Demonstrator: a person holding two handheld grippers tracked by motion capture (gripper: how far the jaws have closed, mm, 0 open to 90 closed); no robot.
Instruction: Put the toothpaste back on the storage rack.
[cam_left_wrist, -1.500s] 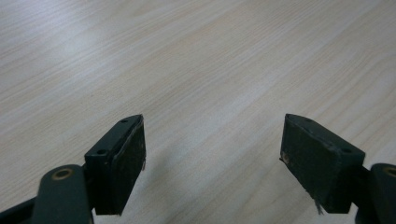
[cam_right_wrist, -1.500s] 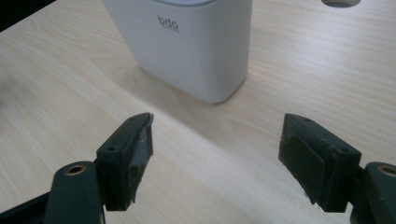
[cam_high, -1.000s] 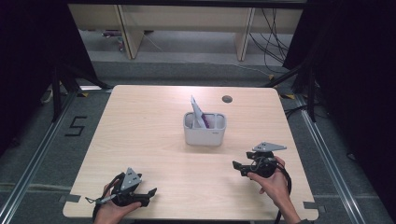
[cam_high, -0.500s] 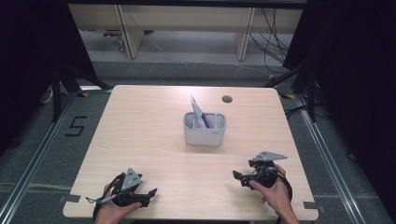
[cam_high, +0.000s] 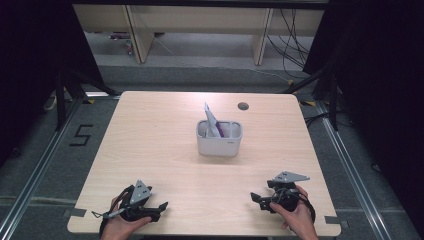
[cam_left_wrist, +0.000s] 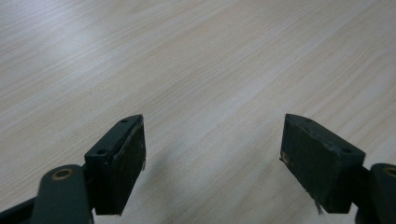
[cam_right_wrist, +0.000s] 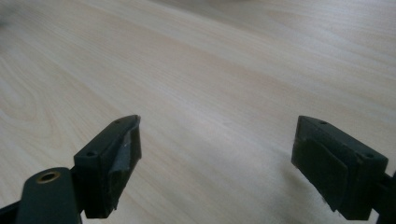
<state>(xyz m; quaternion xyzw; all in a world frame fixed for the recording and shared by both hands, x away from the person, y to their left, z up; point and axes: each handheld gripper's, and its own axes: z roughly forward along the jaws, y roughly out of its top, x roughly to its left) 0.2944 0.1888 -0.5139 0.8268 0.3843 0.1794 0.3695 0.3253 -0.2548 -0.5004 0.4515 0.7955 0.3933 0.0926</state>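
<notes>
The left gripper (cam_left_wrist: 212, 154) hangs low over the table (cam_left_wrist: 196, 56), its two black jaws rising from the bottom edge and set wide apart with nothing between them. The left jaw's inner pad is dark and flat; the right jaw's pad is scuffed, with a thin frayed strand at its lower edge. The table is pale wood whose grain runs slantwise, bare ahead of the jaws. A soft shadow lies on it between them.
</notes>
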